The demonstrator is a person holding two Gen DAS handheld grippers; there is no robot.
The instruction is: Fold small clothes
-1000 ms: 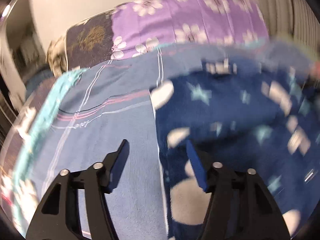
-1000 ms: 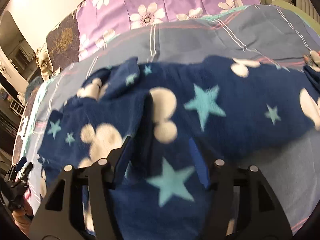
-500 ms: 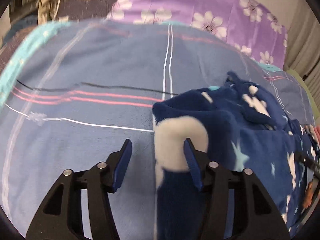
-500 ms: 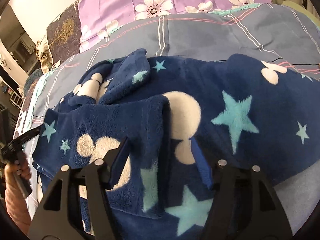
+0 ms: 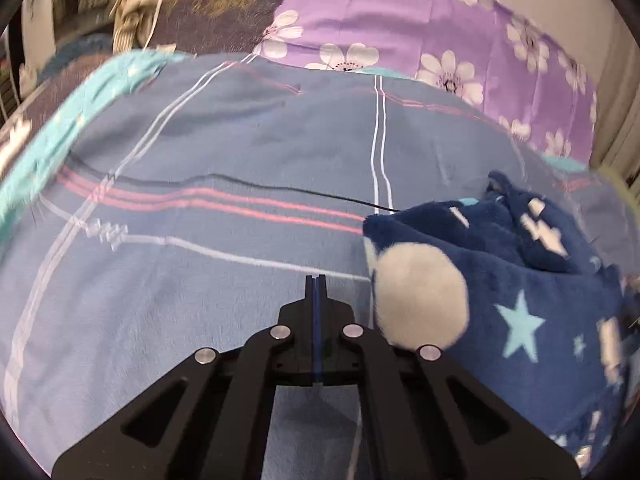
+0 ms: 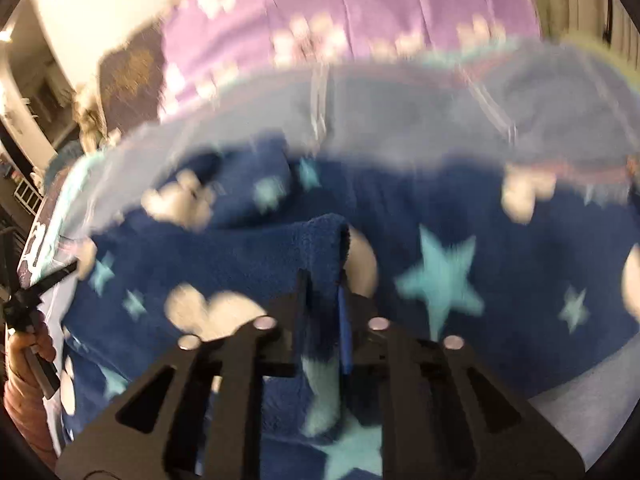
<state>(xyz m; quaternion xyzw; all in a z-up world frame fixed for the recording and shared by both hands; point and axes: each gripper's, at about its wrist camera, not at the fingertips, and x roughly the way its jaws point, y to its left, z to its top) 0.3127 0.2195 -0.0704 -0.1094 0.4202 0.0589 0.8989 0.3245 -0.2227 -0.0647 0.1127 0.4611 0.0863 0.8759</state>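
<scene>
Left wrist view showed my left hand-held gripper (image 5: pixel 316 300) clenched tight with nothing between its fingers. It hung over the soft blue bed cover with pink and white stripes (image 5: pixel 224 264). The fluffy dark blue garment with white blobs and pale blue stars (image 5: pixel 520 300) lay just beside it, to the right, on the bed. Behind were a purple pillow with white flowers (image 5: pixel 420 28) and a dark brown pillow with a gold tree (image 5: pixel 228 4).

In the right wrist view, my right hand-held gripper (image 6: pixel 324 296) was grasping a folded-over edge of that same fluffy garment (image 6: pixel 248 264). This picture was blurry, so small details were hard to see.

I think the step was folding this flap across the rest of the garment. To do it well, I should keep my grip firm, lift the edge only a little, and carry it over flat. I should line up the edges before letting go. My free left gripper could press the cloth down so it would not slide or bunch up.
</scene>
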